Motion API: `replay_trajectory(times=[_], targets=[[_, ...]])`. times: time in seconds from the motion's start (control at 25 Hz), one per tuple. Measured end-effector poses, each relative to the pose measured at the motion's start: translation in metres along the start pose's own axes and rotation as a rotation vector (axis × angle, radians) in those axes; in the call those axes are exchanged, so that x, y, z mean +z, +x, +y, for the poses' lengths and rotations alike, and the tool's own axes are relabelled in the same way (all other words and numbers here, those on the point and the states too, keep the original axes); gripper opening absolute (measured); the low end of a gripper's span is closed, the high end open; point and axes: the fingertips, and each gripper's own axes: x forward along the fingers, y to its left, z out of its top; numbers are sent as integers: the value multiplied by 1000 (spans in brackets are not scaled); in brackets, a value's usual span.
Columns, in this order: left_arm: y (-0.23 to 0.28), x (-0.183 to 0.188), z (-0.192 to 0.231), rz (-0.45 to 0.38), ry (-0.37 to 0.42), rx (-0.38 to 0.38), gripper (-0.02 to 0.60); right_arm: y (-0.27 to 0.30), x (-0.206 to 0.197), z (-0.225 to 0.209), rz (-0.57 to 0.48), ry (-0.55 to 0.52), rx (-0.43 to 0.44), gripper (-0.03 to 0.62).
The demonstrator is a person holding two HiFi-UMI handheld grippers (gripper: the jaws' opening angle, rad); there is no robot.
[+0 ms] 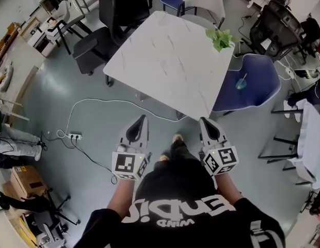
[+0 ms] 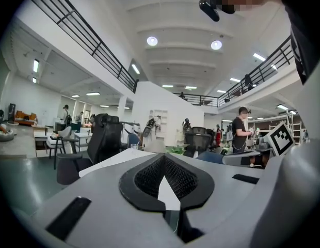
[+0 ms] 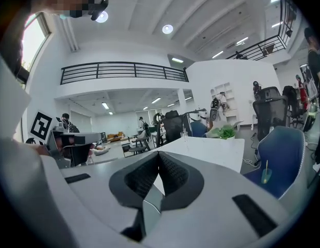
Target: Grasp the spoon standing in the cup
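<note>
Left gripper (image 1: 143,119) and right gripper (image 1: 204,121): jaws pressed together, empty. Open right, reach cup (image 1: 241,84) on blue chair (image 1: 260,81) mid-right; pinch probable spoon (image 1: 243,78) above rim.

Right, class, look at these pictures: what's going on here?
A person stands by a white table, holding the left gripper and the right gripper, both shut and empty. The cup with the spoon standing in it sits on a blue chair to the right of the table, not yet touched.
</note>
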Motion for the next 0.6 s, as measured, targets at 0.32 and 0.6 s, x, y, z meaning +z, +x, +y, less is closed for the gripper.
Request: replay_trajectory(times=[0.32,0.6], targets=[[34,-2,31,7,6,5,14,40,2,-7,1,-9,-2,12],[70,3,59,18,13,12,14,87,11,-14,-20,-13,24,12]])
